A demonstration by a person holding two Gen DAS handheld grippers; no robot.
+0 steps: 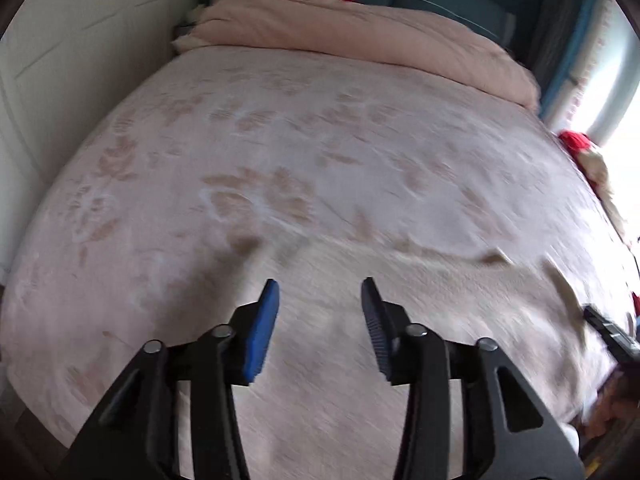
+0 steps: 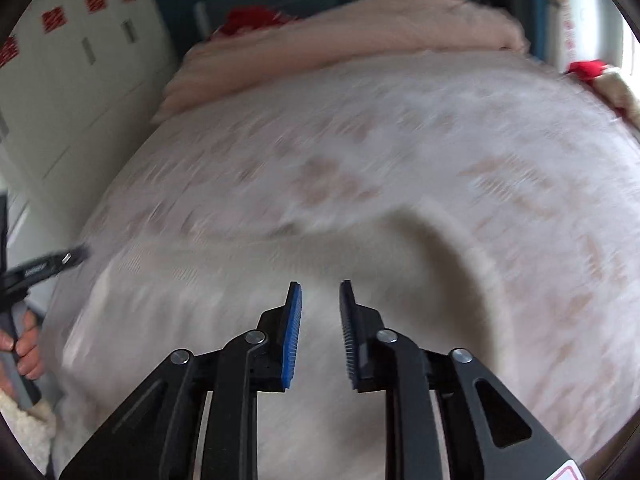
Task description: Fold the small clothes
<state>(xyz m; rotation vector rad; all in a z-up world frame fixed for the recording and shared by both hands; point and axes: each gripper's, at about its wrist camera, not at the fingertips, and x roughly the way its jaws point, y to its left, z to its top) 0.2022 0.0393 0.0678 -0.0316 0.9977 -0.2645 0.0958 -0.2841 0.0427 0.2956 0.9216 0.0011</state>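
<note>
While both views blur, we read this much:
Left gripper (image 1: 320, 286): jaws wide apart, gripping nothing.
Right gripper (image 2: 320, 286): jaws apart, empty.
Garment (image 2: 360, 264): pale cloth spread at the bed's (image 1: 280, 140) near edge, under both grippers.
Folded quilt (image 1: 360, 36): along the far edge.

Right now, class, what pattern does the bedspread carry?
The bedspread is pale pink with faded tan leaf or flower prints, clearest in the left wrist view.
</note>
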